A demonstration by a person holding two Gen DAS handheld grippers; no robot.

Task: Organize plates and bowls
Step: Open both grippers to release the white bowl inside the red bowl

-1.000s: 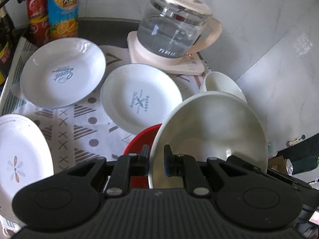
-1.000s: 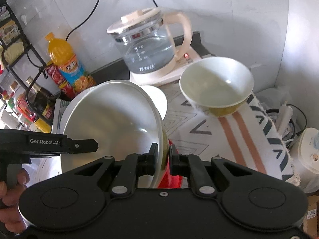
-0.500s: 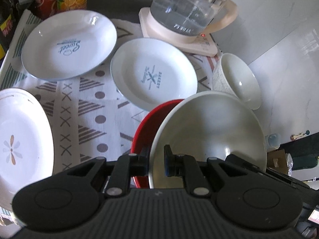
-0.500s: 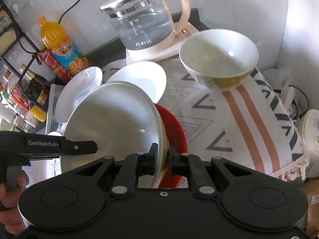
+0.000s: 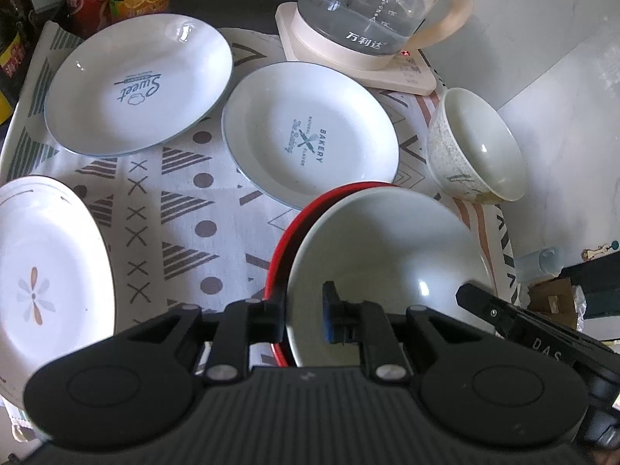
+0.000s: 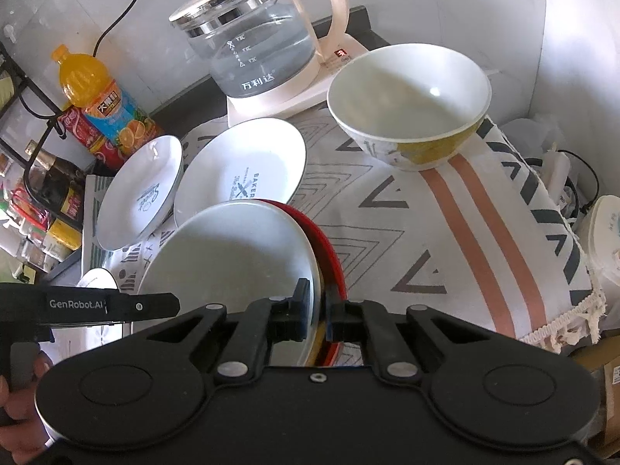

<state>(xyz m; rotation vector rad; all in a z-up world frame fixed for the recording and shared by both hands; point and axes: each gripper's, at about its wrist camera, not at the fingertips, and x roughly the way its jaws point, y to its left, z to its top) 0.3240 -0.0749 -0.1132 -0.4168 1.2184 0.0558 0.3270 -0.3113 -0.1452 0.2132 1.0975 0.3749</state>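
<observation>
A large white bowl (image 5: 391, 255) sits inside a red bowl (image 5: 286, 232); it also shows in the right wrist view (image 6: 232, 255), with the red bowl's rim (image 6: 329, 248) behind it. My left gripper (image 5: 304, 316) has its jaws apart around the white bowl's near rim. My right gripper (image 6: 317, 316) is shut on the opposite rim. A second white bowl with yellow marks (image 6: 410, 104) stands at the back right. Two printed plates (image 5: 310, 135) (image 5: 139, 85) and a flower plate (image 5: 42, 283) lie on the cloth.
A glass kettle (image 6: 255, 42) on its base stands at the back by the wall. Drink bottles (image 6: 104, 104) stand at the back left beside a wire rack. The cloth's tasselled edge (image 6: 558, 325) hangs at the right, with clutter beyond.
Both grippers lowered the white bowl into the red bowl. The left gripper's jaws have opened off the rim. The right gripper still holds.
</observation>
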